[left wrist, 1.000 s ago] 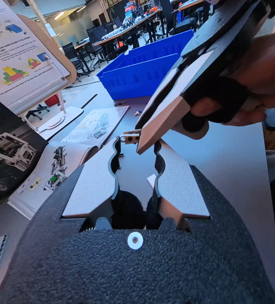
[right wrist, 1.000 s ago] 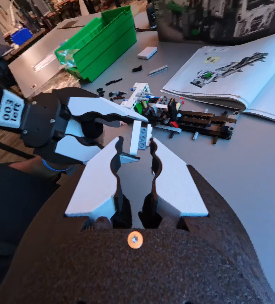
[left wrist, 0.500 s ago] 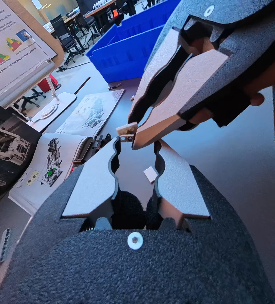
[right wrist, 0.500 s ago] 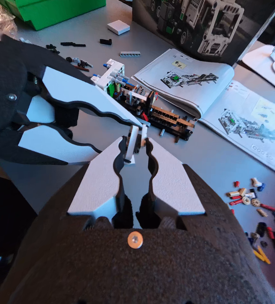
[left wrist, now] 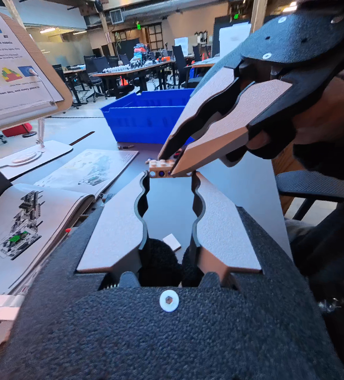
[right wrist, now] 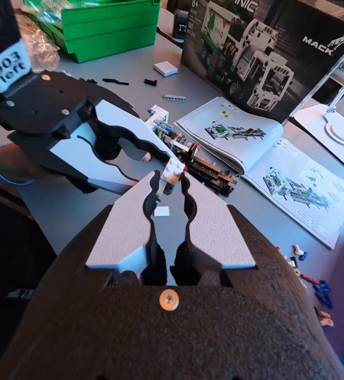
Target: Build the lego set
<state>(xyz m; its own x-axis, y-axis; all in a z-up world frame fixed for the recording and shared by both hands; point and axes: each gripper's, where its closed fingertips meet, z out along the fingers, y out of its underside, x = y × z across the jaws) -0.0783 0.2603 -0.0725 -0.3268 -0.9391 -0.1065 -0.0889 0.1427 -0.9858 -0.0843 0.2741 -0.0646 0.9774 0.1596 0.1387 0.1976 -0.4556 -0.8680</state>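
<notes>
Mid-handover above a grey table (right wrist: 259, 205): small white studded brick (right wrist: 172, 171) with a grey holed beam beneath it, pinched at the tips of the right gripper (right wrist: 168, 176), jaws drawn narrow around it. In the left wrist view, same brick (left wrist: 162, 167) at 12 o'clock from the left gripper (left wrist: 170, 176), right gripper (left wrist: 173, 164) reaching in from 2 o'clock and clamped on the piece's far end.

Left gripper (right wrist: 150, 170) spread wide — tips either side of the brick; touching it or just clear, cannot tell. Coming in from 9 o'clock in the right wrist view, apparently lined up to take or steady the piece.

Step in hand, by the look of it: joining or re-gripping a small sub-assembly in the air, clear of the main build. Partly built chassis (right wrist: 195, 162) on the table at 1 o'clock beyond the fingertips, open instruction booklet (right wrist: 290, 181) at 2 o'clock, set's box (right wrist: 269, 51) behind. Loose white tile (right wrist: 162, 211) directly below the jaws, scattered pins (right wrist: 321, 287) at 4 o'clock, green bin (right wrist: 109, 28) at 11 o'clock.

Next move likely to call for closing the left jaws squarely on the brick's flat sides before any release — small piece, shallow tip grip, easy to twist or drop.
</notes>
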